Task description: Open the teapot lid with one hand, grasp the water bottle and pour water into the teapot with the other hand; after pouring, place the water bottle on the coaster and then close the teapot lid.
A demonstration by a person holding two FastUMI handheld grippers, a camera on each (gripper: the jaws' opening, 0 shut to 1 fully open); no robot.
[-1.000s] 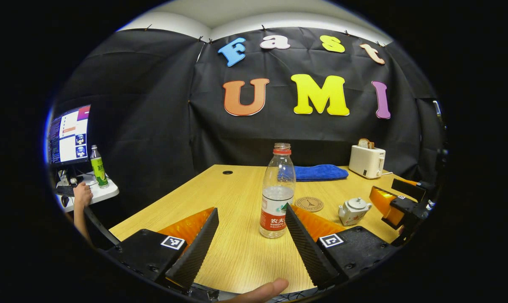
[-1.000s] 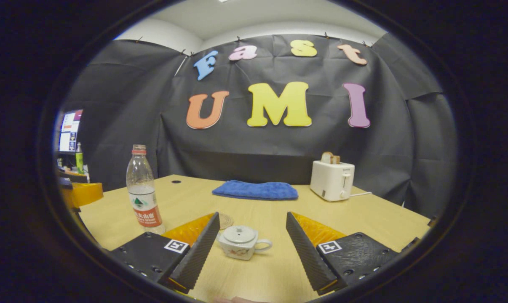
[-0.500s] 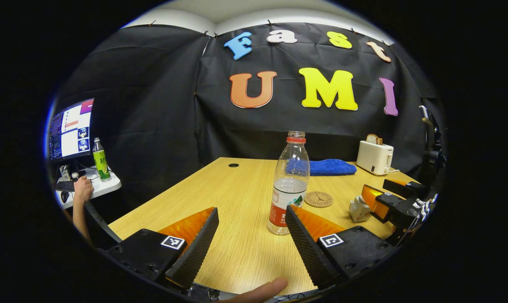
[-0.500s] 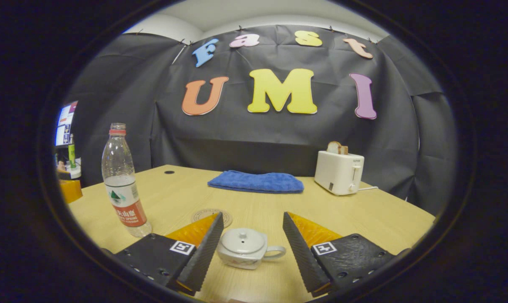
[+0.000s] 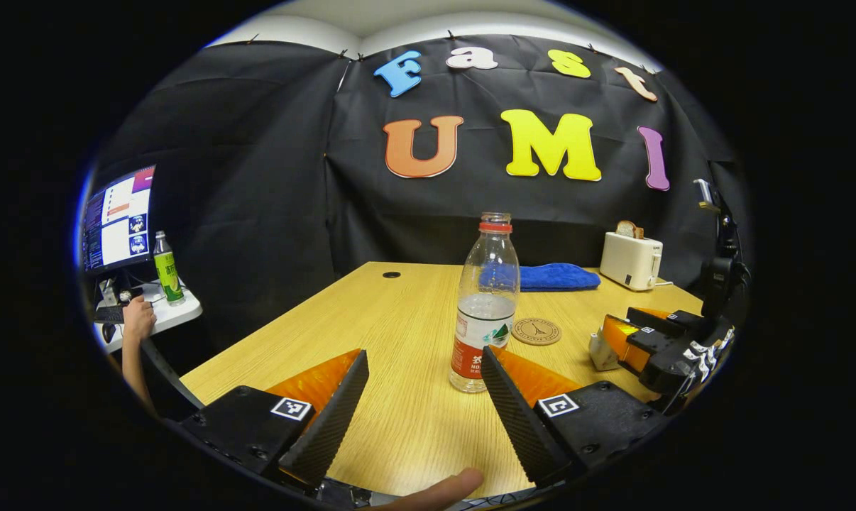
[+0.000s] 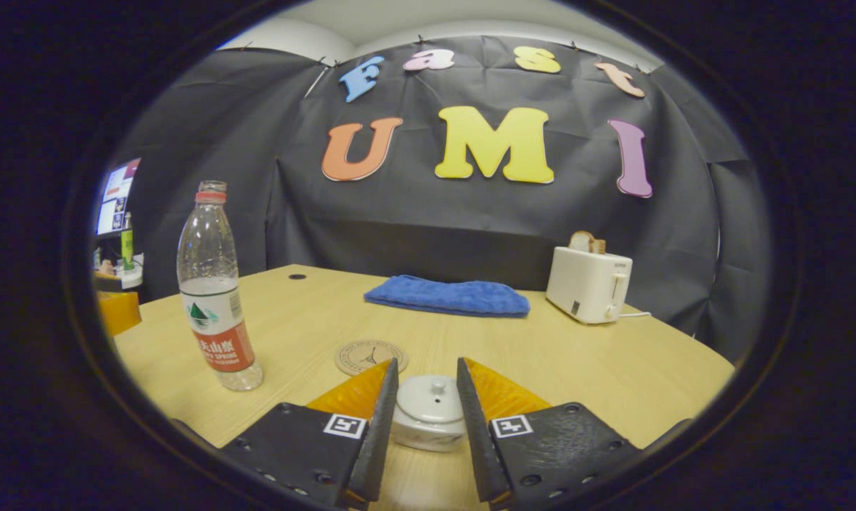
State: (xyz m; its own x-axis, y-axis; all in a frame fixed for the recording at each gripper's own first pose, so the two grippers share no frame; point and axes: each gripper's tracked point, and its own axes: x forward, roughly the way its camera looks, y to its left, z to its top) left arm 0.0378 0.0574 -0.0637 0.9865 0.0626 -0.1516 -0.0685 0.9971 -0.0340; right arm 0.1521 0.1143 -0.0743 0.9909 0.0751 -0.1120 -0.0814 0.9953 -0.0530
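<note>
A clear water bottle (image 5: 485, 305) with a red label and no cap stands upright on the wooden table (image 5: 399, 312). My left gripper (image 5: 423, 353) is open, and the bottle stands just beyond its right fingertip. A round brown coaster (image 5: 536, 331) lies right of the bottle. In the right gripper view the small white teapot (image 6: 428, 434) sits between the fingers of my right gripper (image 6: 427, 365). That gripper has narrowed onto the teapot lid (image 6: 430, 401), one finger against each side. In the left gripper view the right gripper (image 5: 630, 332) hides most of the teapot (image 5: 597, 349).
A blue cloth (image 6: 448, 296) lies folded at the back of the table, with a white toaster (image 6: 589, 286) to its right. Off the table's left edge are a monitor (image 5: 118, 227), a green bottle (image 5: 163, 268) and a person's hand (image 5: 138, 319).
My right gripper moved forward over the teapot and its fingers closed from wide apart onto the lid. My left gripper stayed open and shifted slightly toward the bottle.
</note>
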